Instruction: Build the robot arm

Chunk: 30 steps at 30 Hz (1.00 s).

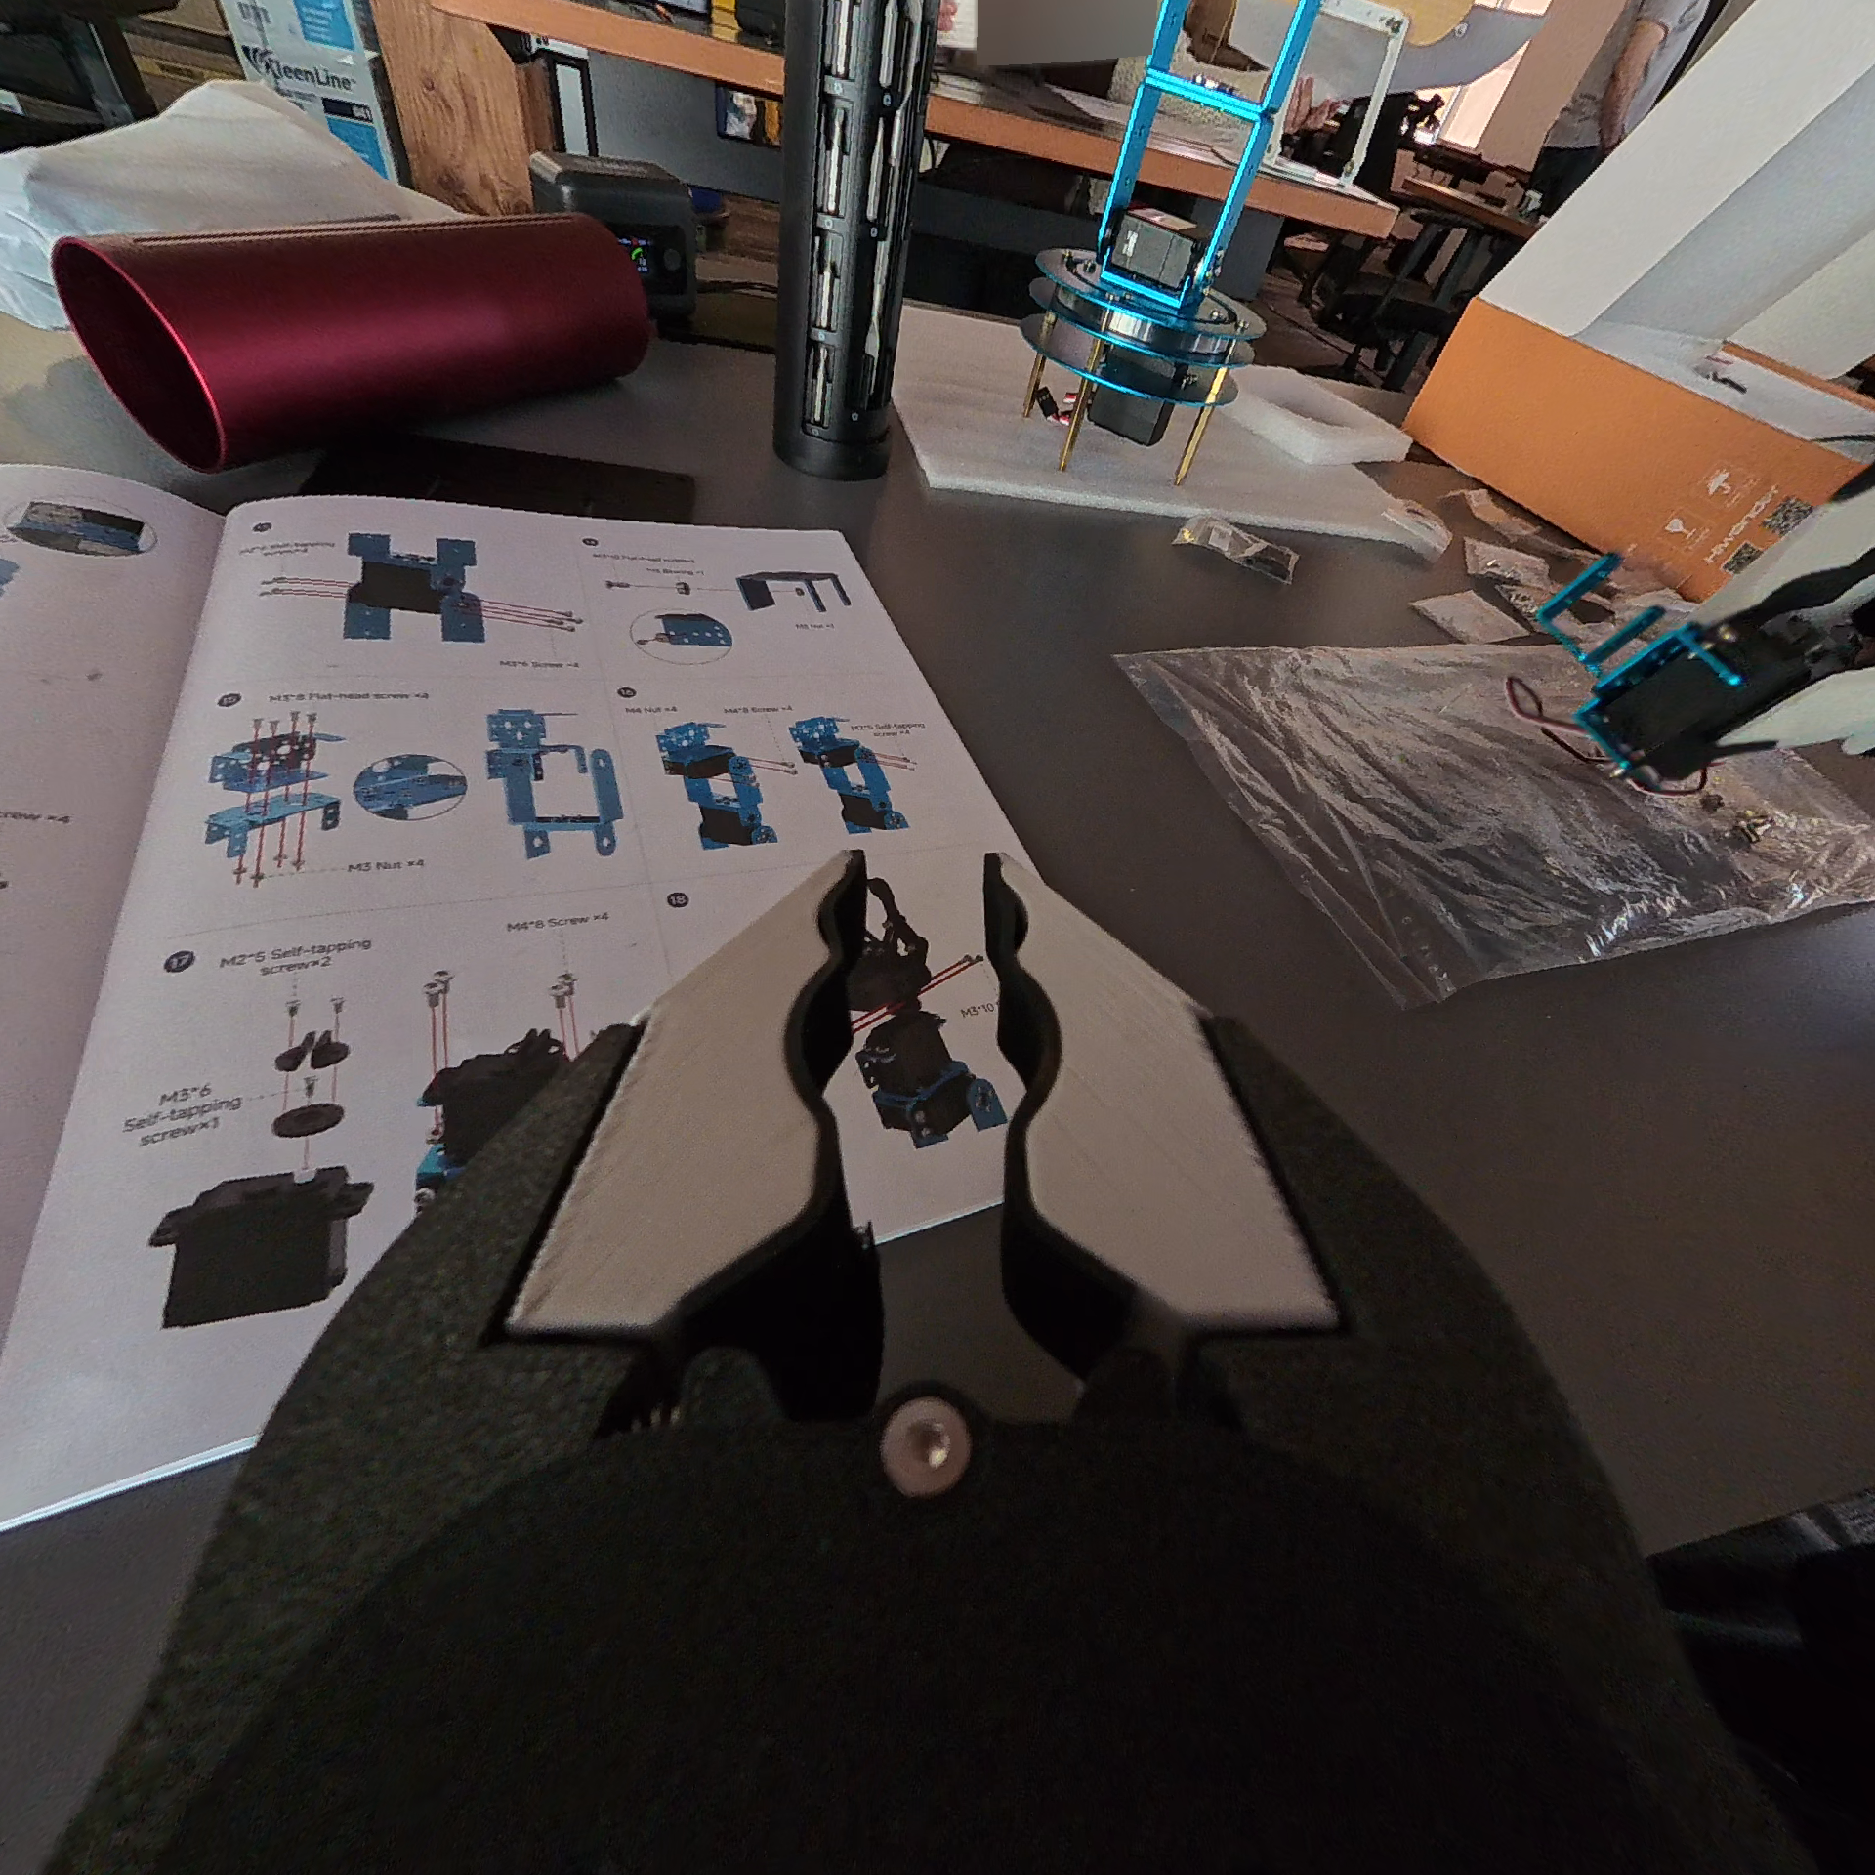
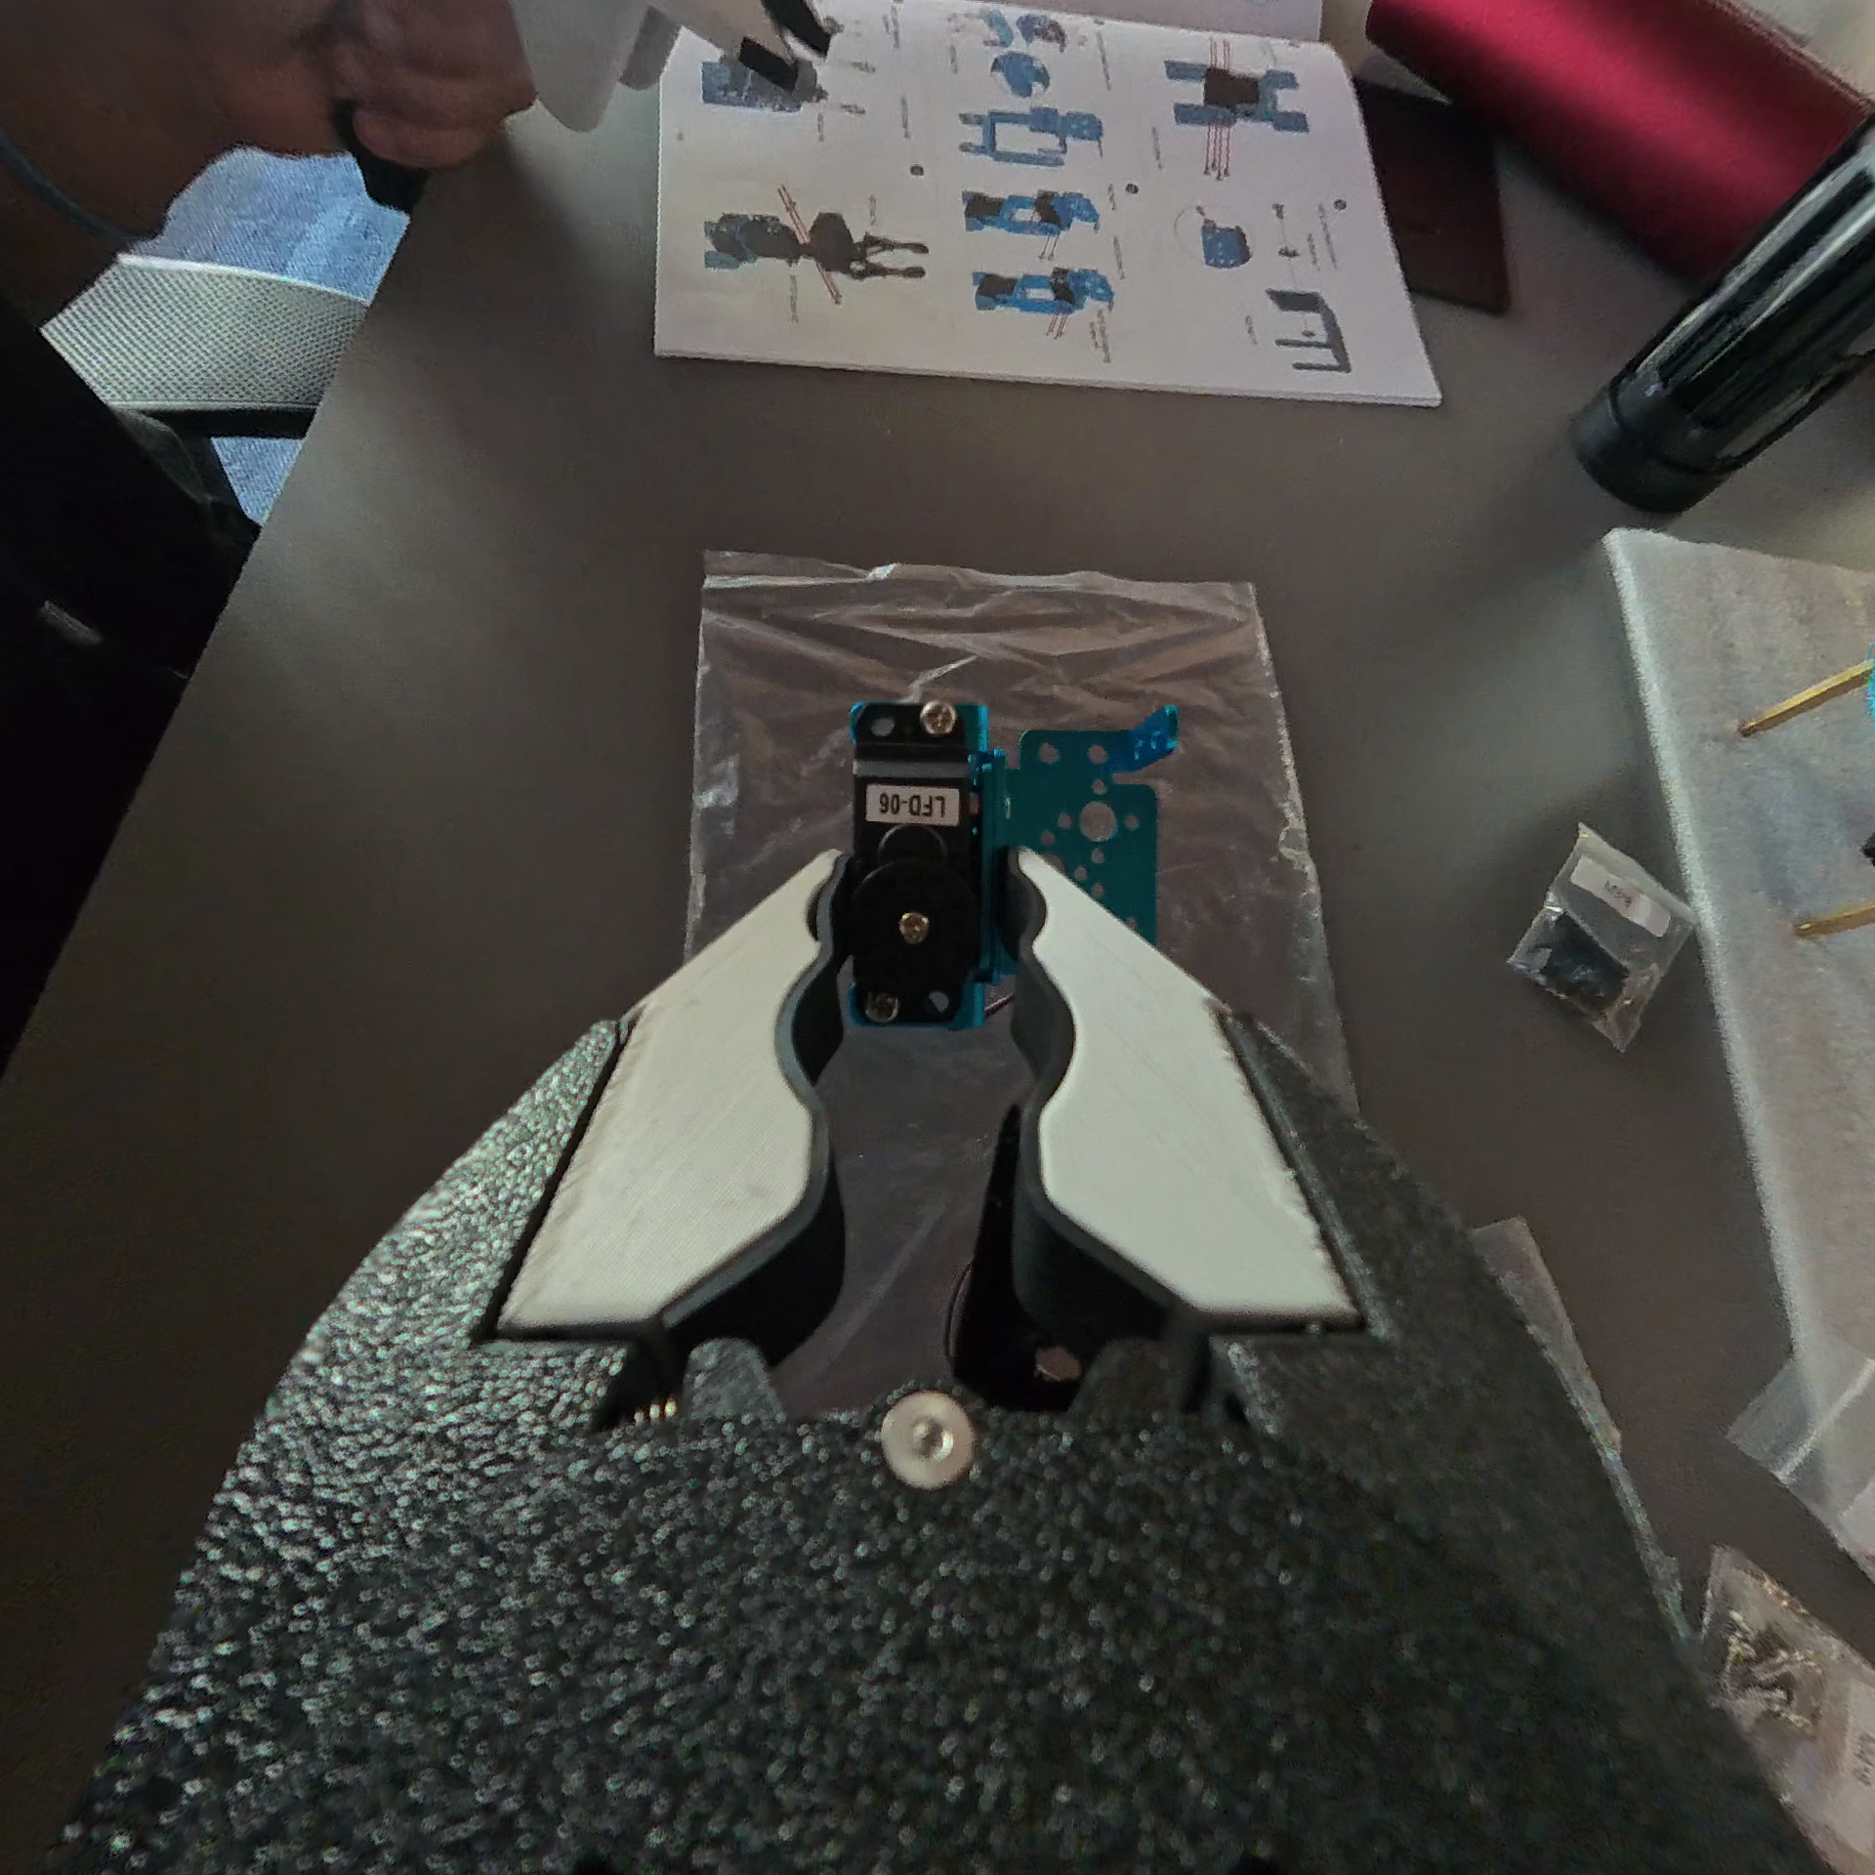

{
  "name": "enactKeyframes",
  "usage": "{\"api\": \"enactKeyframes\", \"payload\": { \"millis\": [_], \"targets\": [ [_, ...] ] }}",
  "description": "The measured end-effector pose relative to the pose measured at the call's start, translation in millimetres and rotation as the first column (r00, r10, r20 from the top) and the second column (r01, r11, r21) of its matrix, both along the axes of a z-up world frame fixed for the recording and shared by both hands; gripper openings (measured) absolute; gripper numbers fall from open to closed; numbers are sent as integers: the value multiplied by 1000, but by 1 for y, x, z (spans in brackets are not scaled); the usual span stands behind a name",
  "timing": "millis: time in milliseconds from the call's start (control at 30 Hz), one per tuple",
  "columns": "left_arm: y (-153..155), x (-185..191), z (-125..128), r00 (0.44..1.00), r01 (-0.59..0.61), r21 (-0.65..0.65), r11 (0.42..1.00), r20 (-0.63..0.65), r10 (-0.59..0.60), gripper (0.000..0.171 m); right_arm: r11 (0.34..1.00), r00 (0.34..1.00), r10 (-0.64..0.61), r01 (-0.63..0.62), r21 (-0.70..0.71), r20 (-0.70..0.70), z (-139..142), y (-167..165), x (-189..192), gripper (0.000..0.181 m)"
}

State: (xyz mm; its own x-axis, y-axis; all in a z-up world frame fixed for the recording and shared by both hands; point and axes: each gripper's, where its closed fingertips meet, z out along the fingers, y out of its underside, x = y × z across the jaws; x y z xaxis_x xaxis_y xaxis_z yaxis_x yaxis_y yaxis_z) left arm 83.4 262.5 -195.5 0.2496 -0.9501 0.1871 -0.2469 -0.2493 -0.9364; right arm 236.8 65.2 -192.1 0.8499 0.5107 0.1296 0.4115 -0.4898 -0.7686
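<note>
My right gripper (image 2: 925, 875) is shut on a black servo in a blue metal bracket (image 2: 906, 883), held above a clear plastic bag (image 2: 1116, 649) on the dark table. The same servo assembly (image 1: 1664, 700) shows at the right of the left wrist view, between the right gripper's white fingers (image 1: 1816, 599). My left gripper (image 1: 923, 873) is open and empty, its jaws a small gap apart, hovering over an open instruction booklet (image 1: 426, 771). The booklet also shows at the top of the right wrist view (image 2: 1015, 203), with the left gripper (image 2: 751, 41) and a hand over it.
A dark red cylinder (image 1: 345, 325) lies behind the booklet. A tall black cylinder (image 1: 842, 233) stands beside it. A blue partly built robot arm base (image 1: 1147, 304) stands on white foam (image 1: 1147, 477). An orange box (image 1: 1623, 446) and small parts bags (image 2: 1603, 933) lie at the right. Across from one pair of fingers to the other is roughly 25 centimetres. The dark red cylinder (image 1: 345, 325) lies some 30 centimetres from my left tips, 45 centimetres from my right tips.
</note>
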Motion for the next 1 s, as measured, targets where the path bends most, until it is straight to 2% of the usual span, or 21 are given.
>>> {"api": "enactKeyframes", "payload": {
  "millis": [200, 333, 567, 1000],
  "targets": [
    [0, 0, 1, 1000, -1, 3, 1000, 4, 1, 22, 995, 993, 31, -20, -96, 113, -19, -8, -3, 28],
    [0, 0, 1, 1000, -4, 5, 1000, 5, 4, 22, 991, 996, 63, -56, -122, 60, -17, -15, -11, 28],
    [0, 0, 0, 1000, -2, 7, 1000, 2, 2, 22, 985, 994, 77, -64, -158, 73, -30, -16, -12, 28],
    [-1, 0, 1, 1000, 2, 14, 1000, 6, -2, 22, 987, 997, 68, -63, -151, 27, -30, -17, -9, 28]
  ]
}}
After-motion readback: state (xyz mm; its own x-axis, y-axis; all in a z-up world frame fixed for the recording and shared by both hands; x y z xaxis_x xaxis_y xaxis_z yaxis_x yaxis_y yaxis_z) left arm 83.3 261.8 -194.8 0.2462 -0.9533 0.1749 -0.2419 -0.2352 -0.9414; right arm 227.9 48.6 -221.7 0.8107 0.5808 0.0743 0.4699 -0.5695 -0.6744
